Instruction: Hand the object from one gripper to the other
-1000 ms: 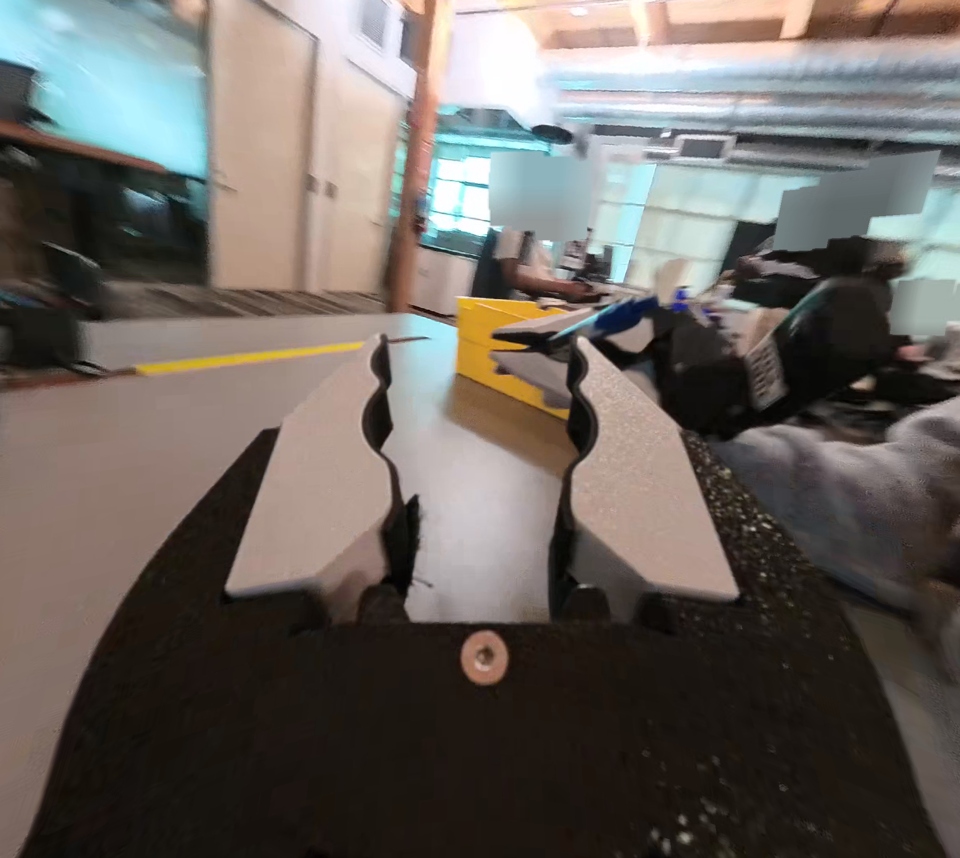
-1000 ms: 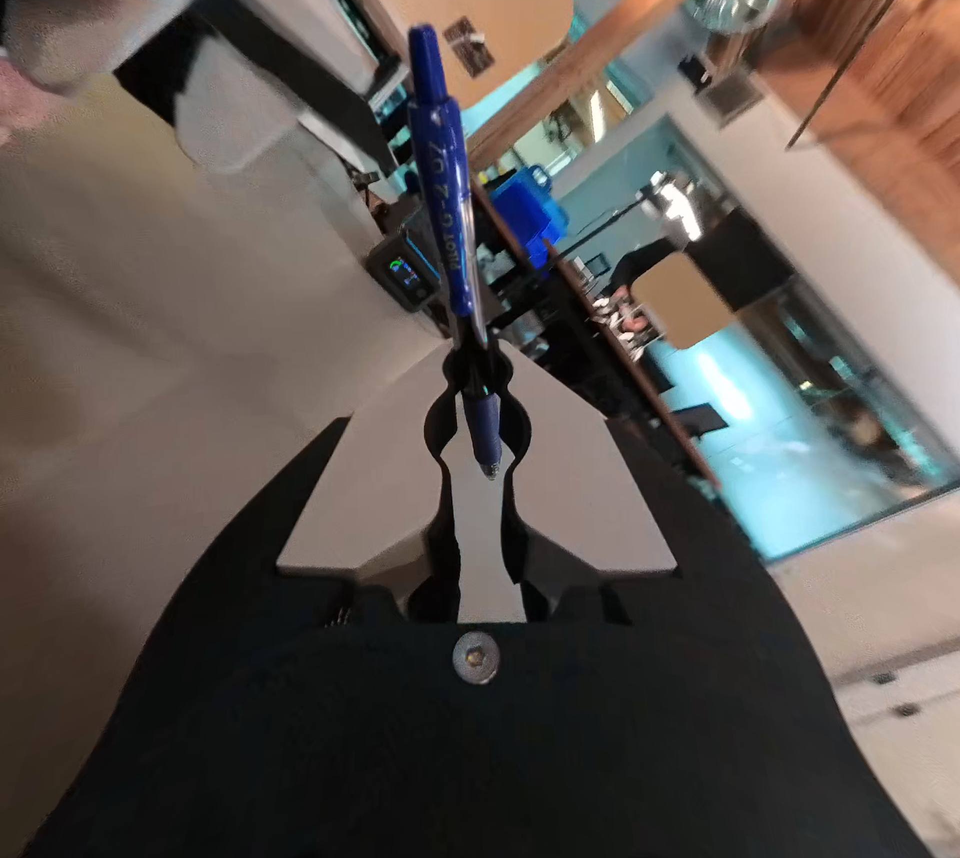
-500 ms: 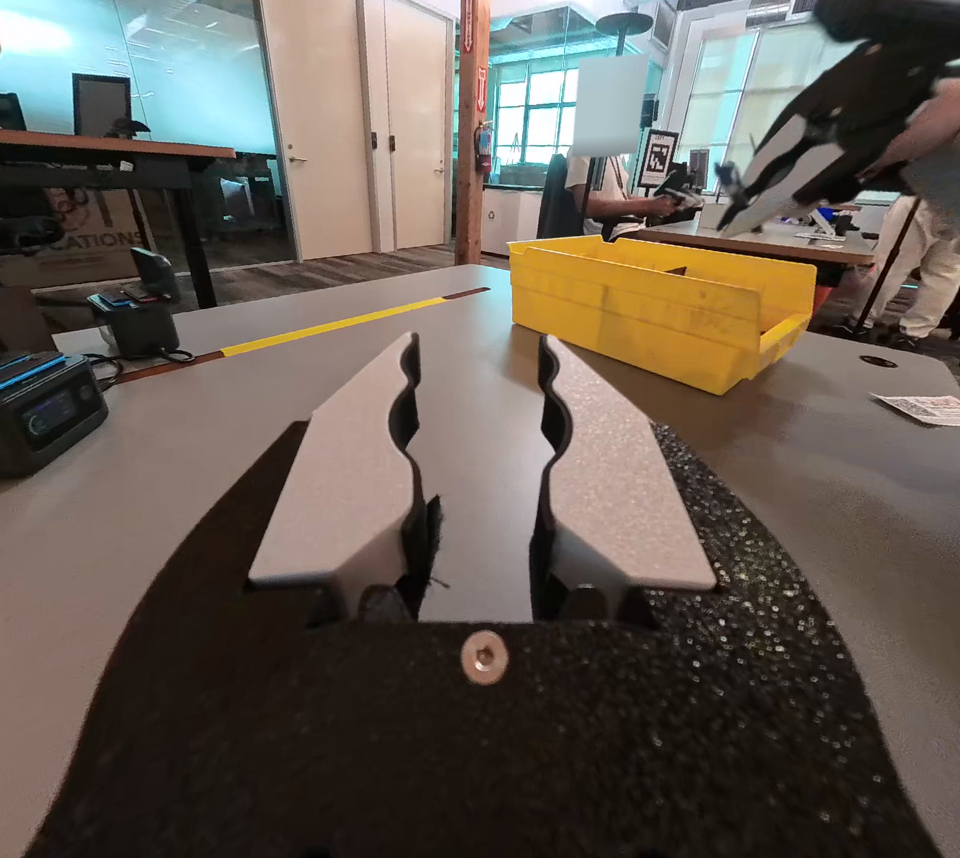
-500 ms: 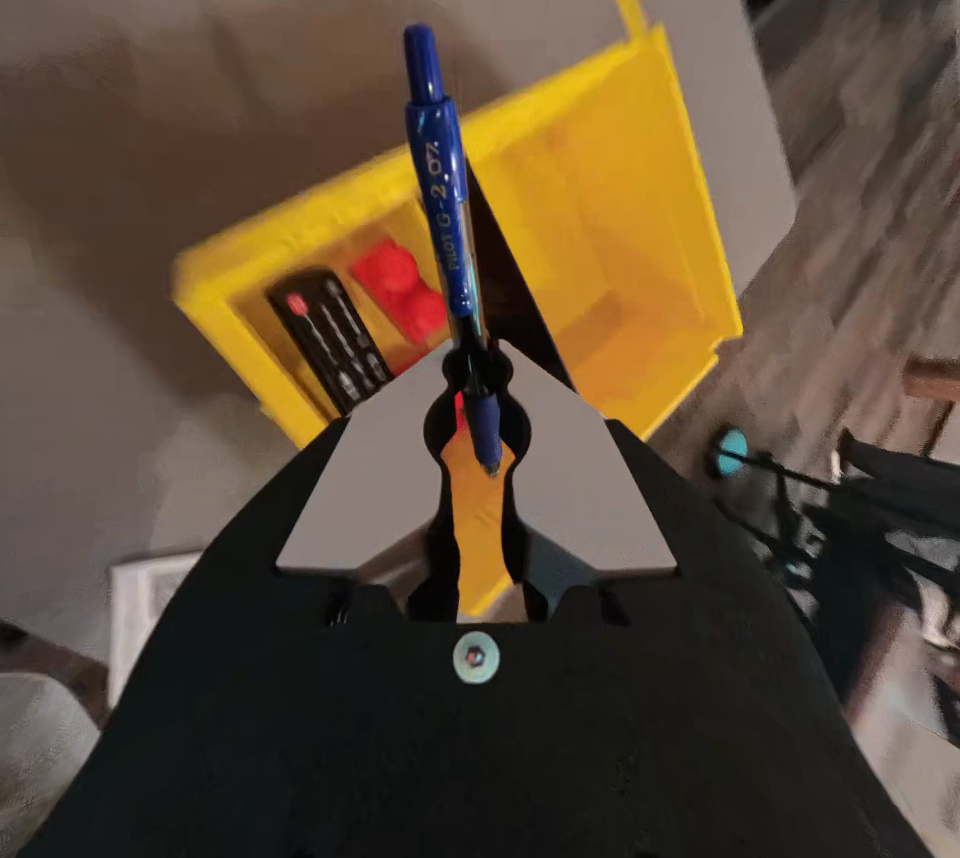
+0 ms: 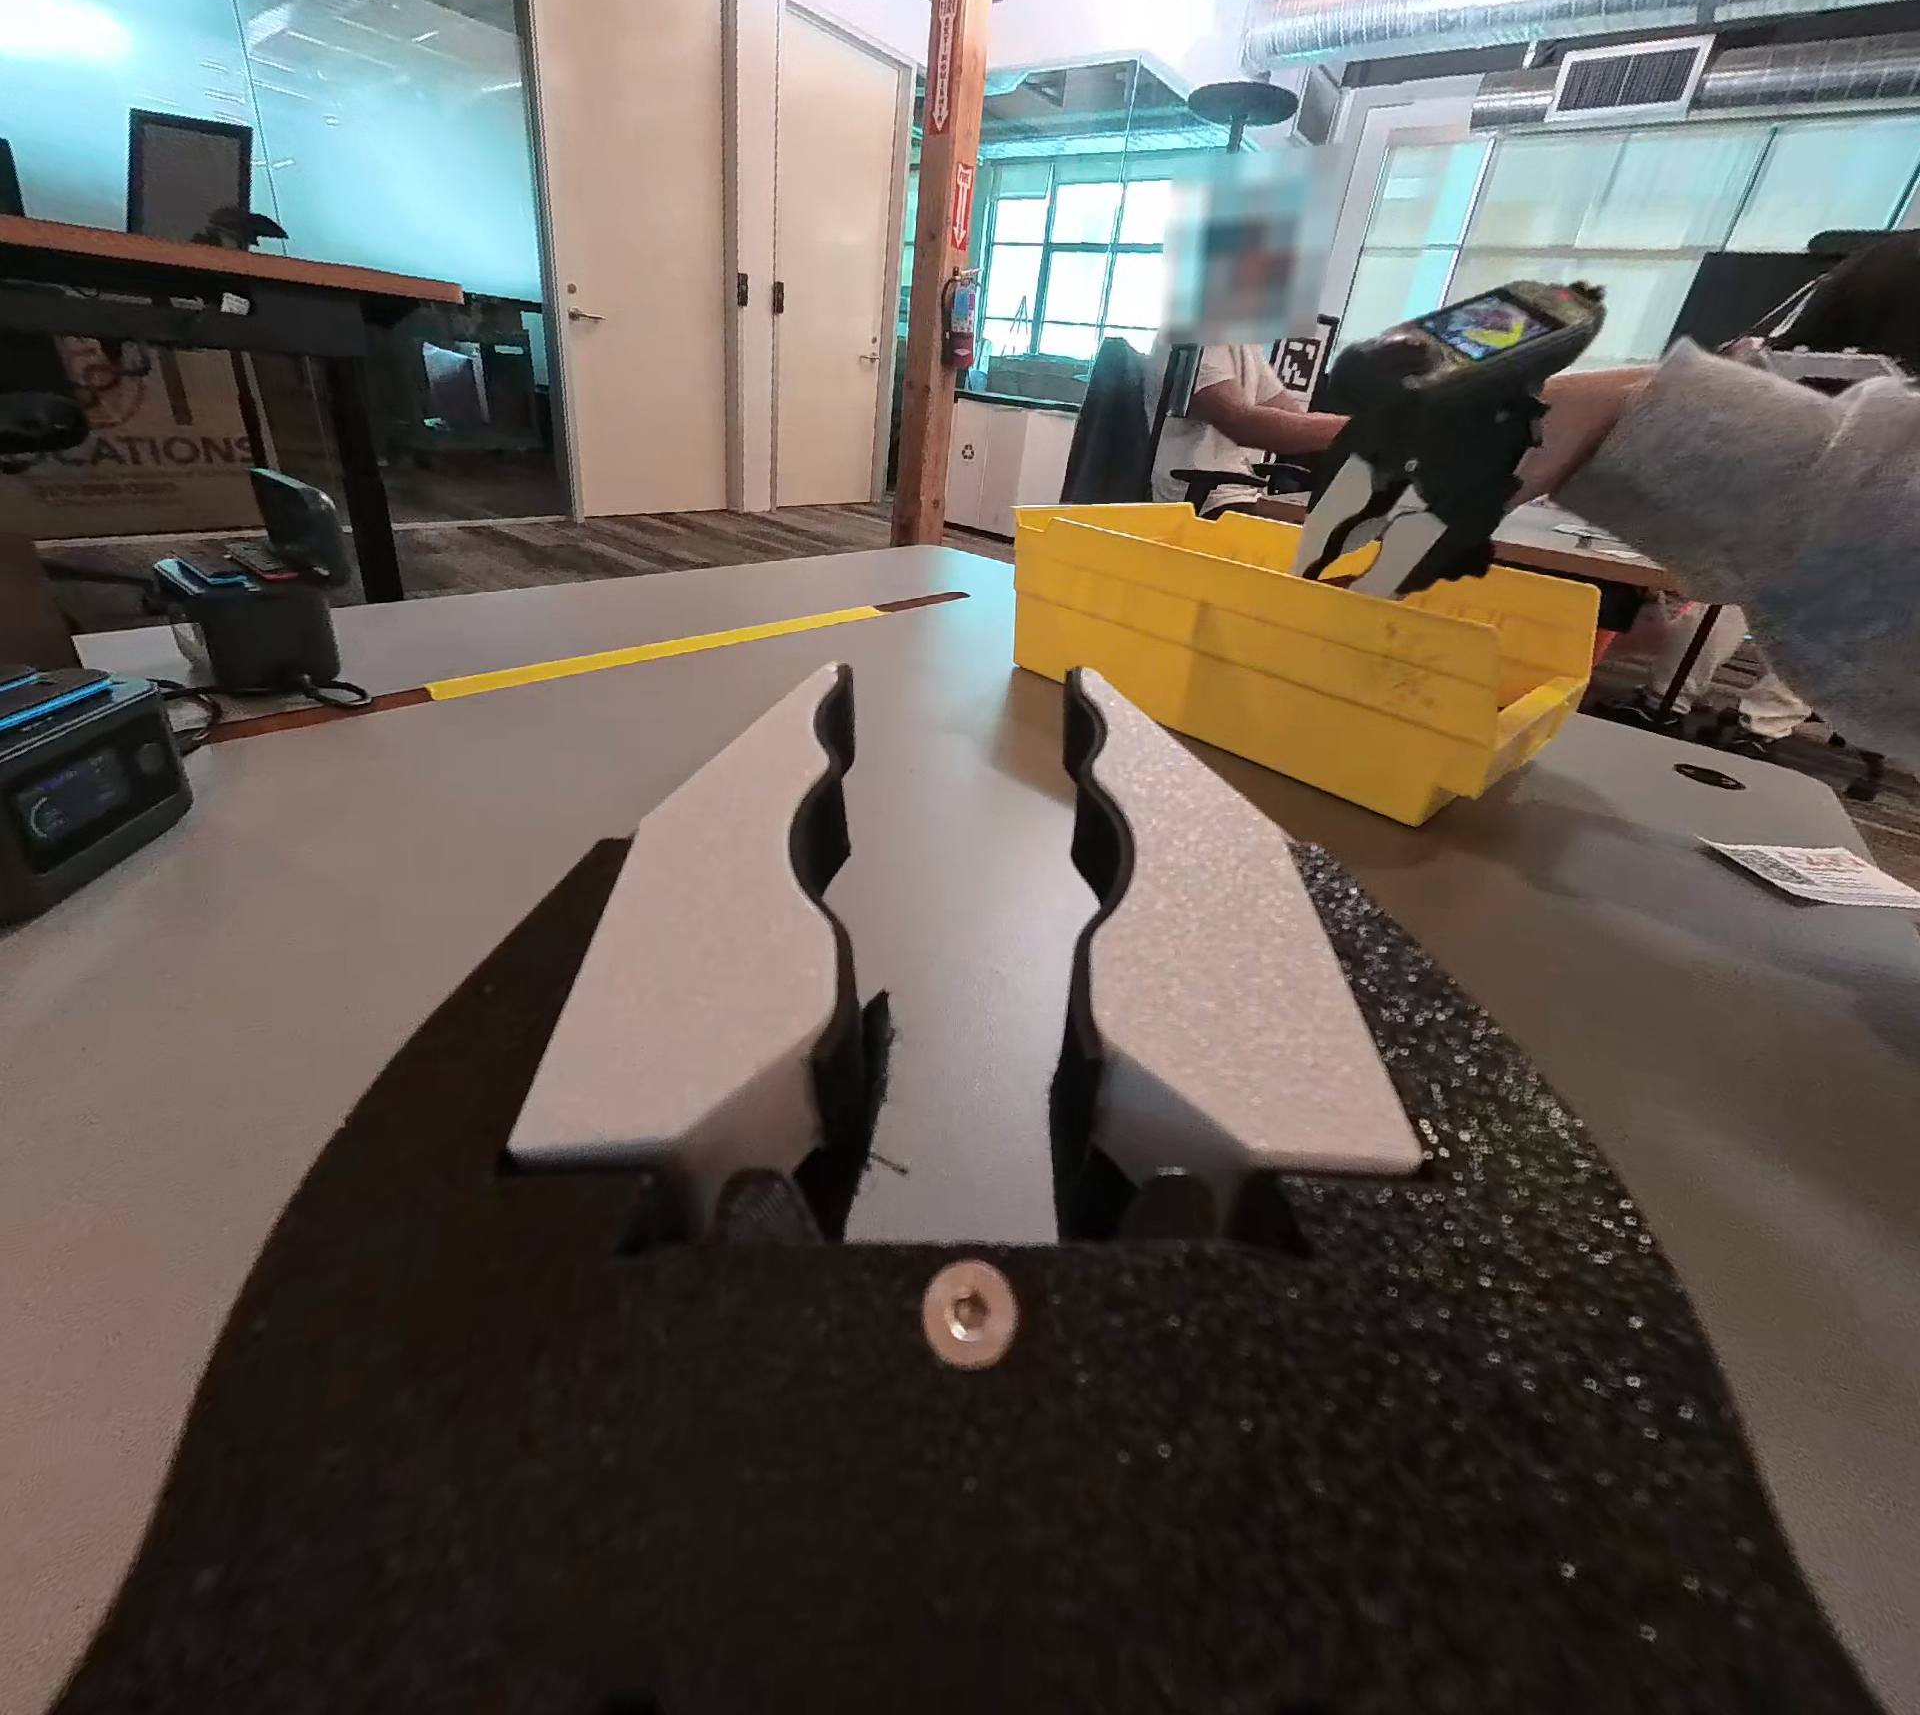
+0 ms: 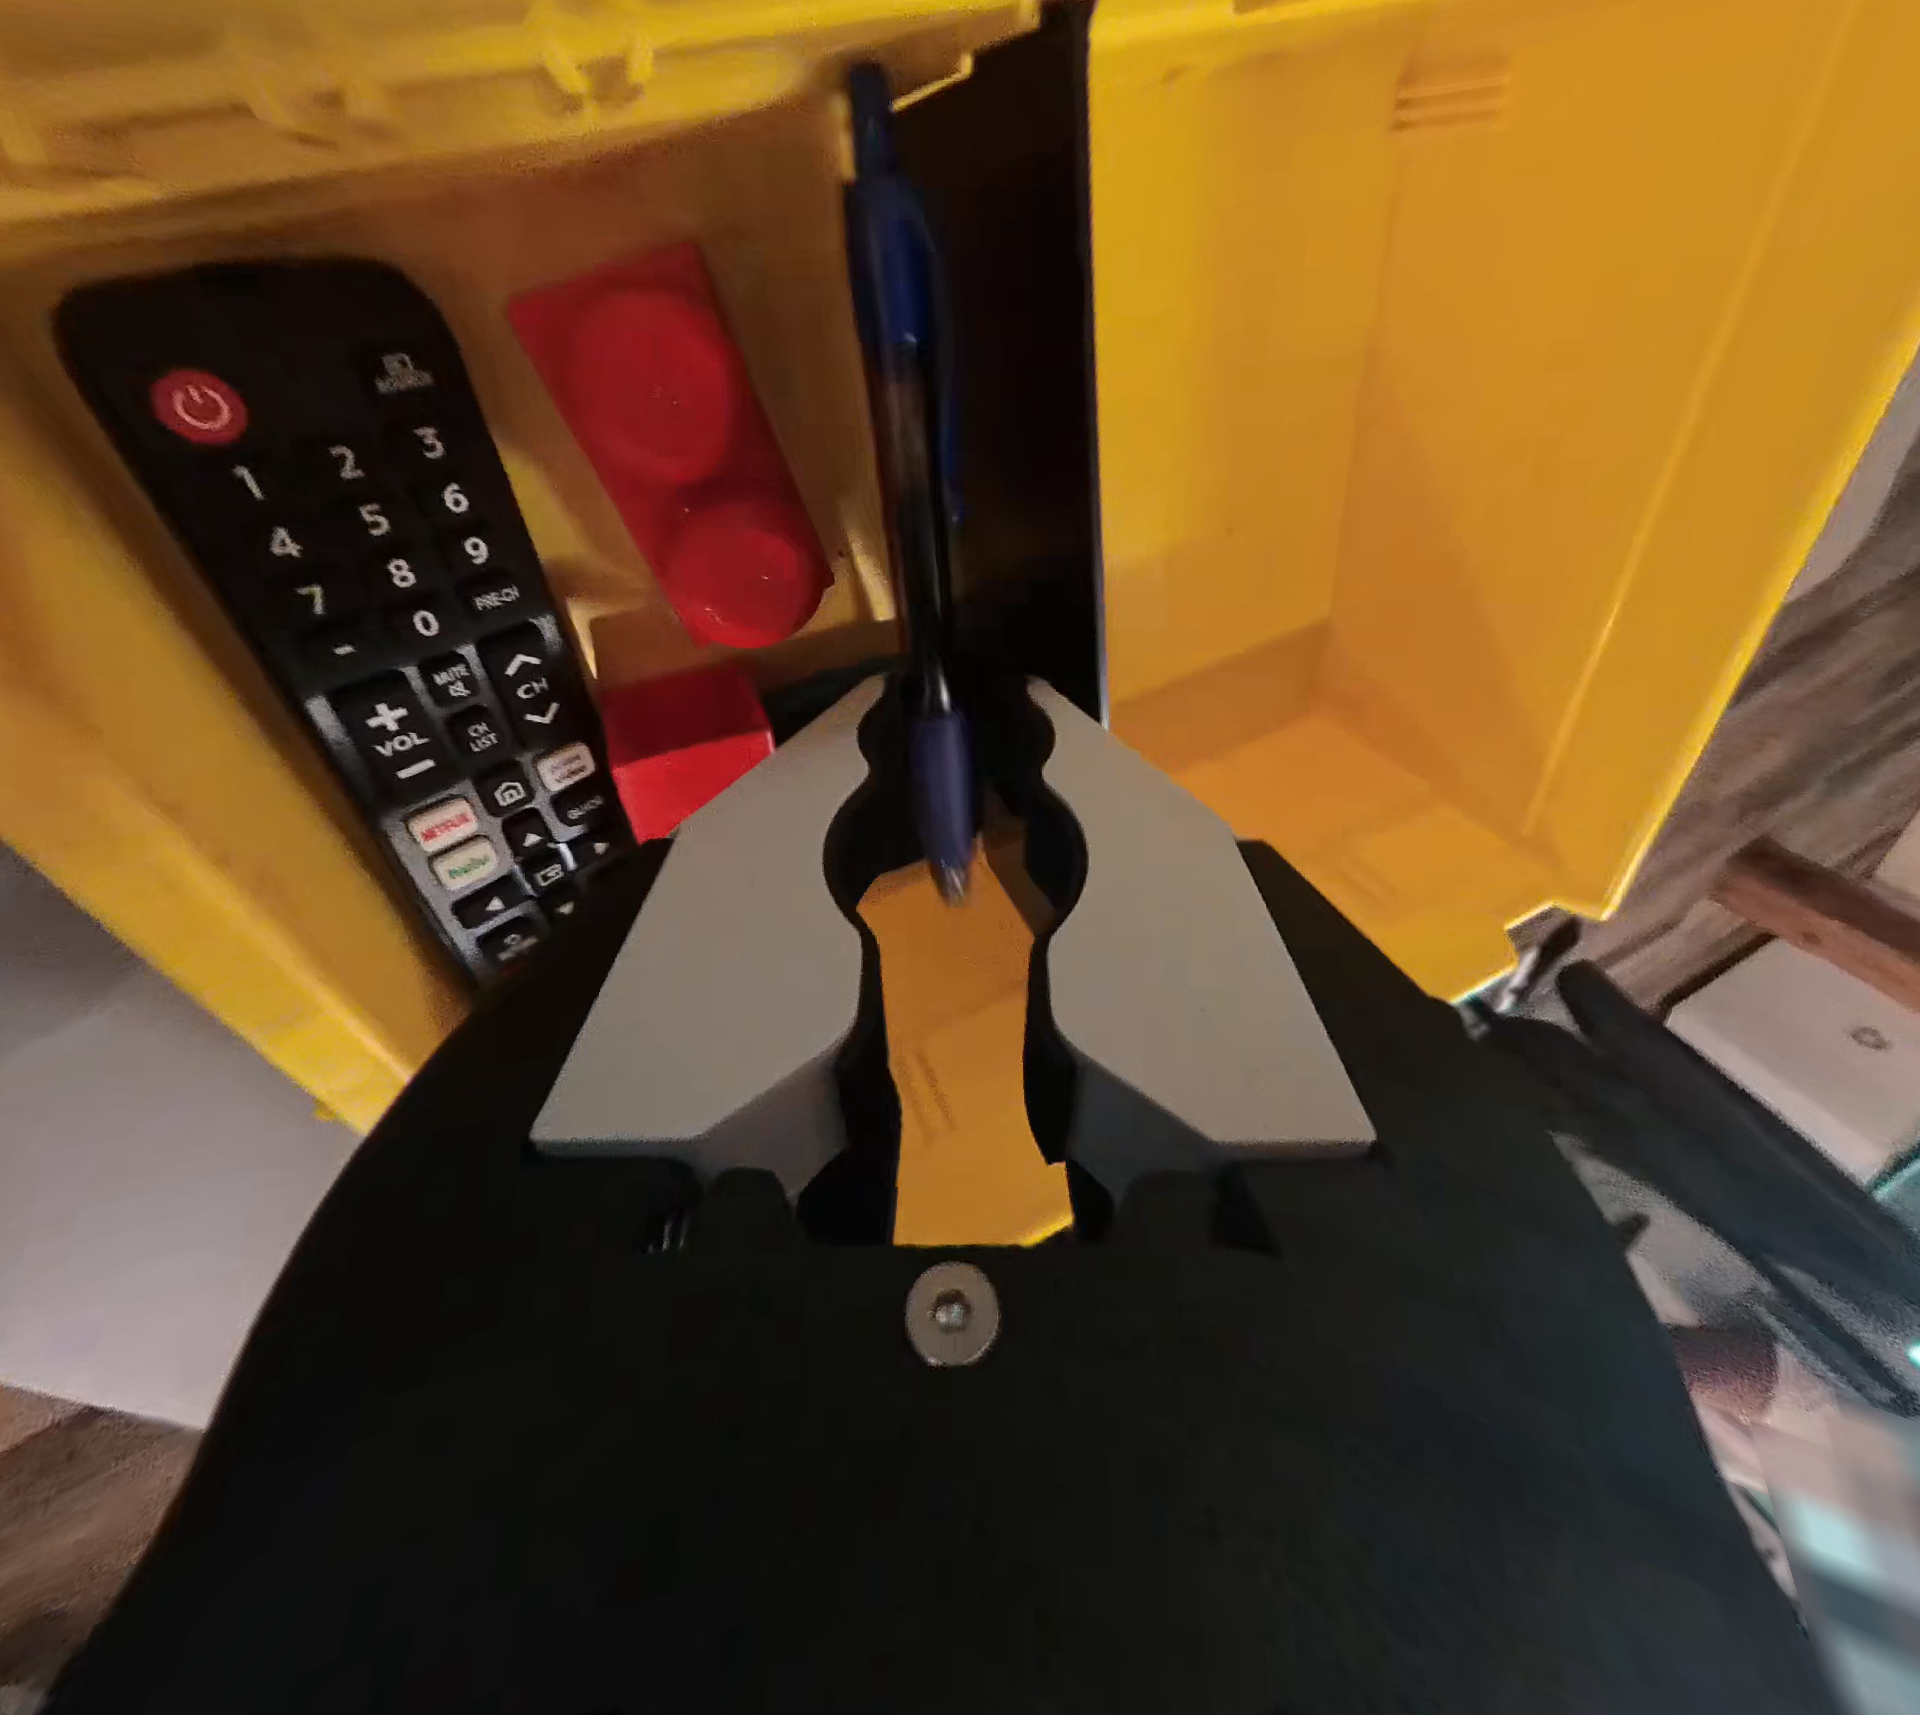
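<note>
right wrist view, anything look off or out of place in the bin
Nothing damaged or spilled. The blue pen hangs blurred over the black divider of the yellow bin, seemingly loose between the right tongs.

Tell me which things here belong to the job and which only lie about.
Job: blue pen, right gripper, left gripper.
Lying about: yellow bin, black remote, red block, paper slip, dark device.

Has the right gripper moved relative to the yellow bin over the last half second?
Yes. The right gripper, shut on the blue pen, has come down toward the yellow bin, which now fills the right wrist view.
</note>
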`<state>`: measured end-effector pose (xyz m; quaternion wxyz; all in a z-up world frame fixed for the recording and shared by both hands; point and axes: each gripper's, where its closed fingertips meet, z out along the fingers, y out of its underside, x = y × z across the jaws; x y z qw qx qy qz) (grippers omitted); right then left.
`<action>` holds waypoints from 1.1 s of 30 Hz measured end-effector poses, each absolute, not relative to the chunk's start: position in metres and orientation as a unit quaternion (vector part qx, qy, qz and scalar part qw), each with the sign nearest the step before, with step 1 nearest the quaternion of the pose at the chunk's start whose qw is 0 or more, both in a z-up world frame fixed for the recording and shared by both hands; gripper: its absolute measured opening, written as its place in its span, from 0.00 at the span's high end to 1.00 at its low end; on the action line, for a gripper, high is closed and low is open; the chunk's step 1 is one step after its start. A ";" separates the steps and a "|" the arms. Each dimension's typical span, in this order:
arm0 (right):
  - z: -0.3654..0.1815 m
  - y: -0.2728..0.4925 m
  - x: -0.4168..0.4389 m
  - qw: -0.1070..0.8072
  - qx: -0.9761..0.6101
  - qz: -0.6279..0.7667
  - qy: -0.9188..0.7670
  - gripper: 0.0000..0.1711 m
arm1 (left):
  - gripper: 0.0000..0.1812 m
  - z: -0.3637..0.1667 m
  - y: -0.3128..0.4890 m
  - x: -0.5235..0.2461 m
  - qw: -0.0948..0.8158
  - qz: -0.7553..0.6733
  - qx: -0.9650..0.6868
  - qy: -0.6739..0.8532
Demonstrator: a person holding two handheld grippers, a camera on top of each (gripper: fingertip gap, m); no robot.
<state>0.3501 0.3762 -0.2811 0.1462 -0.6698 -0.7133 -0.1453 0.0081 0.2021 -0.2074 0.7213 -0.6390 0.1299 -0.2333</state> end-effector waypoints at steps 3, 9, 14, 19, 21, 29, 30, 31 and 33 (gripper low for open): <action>-0.263 0.375 0.350 0.182 -0.690 -0.160 -0.683 0.83 | 0.79 -0.208 0.203 0.008 0.721 -0.230 -0.640 0.129; -0.165 0.349 0.266 0.470 -0.663 -0.058 -0.579 0.72 | 0.77 -0.209 0.205 0.005 0.724 -0.211 -0.645 0.121; -0.094 0.251 0.138 0.659 -0.514 0.287 -0.468 0.69 | 0.76 -0.208 0.205 0.001 0.734 -0.181 -0.644 0.118; -0.132 0.253 0.076 0.710 -0.478 0.387 -0.344 0.62 | 0.74 -0.206 0.204 -0.004 0.748 -0.143 -0.638 0.117; -0.152 0.264 0.067 0.725 -0.481 0.382 -0.311 0.59 | 0.73 -0.205 0.205 -0.008 0.753 -0.125 -0.637 0.109; -0.192 0.265 0.050 0.739 -0.464 0.339 -0.353 0.48 | 0.71 -0.167 0.169 -0.017 0.779 -0.019 -0.599 0.185; -0.192 0.265 0.051 0.736 -0.465 0.347 -0.349 0.47 | 0.73 -0.164 0.164 -0.032 0.764 0.007 -0.623 0.167; -0.190 0.264 0.052 0.736 -0.464 0.352 -0.345 0.47 | 0.75 -0.159 0.158 -0.051 0.746 0.035 -0.652 0.133; -0.188 0.264 0.054 0.737 -0.461 0.357 -0.342 0.47 | 0.77 -0.148 0.138 -0.095 0.709 0.089 -0.697 0.059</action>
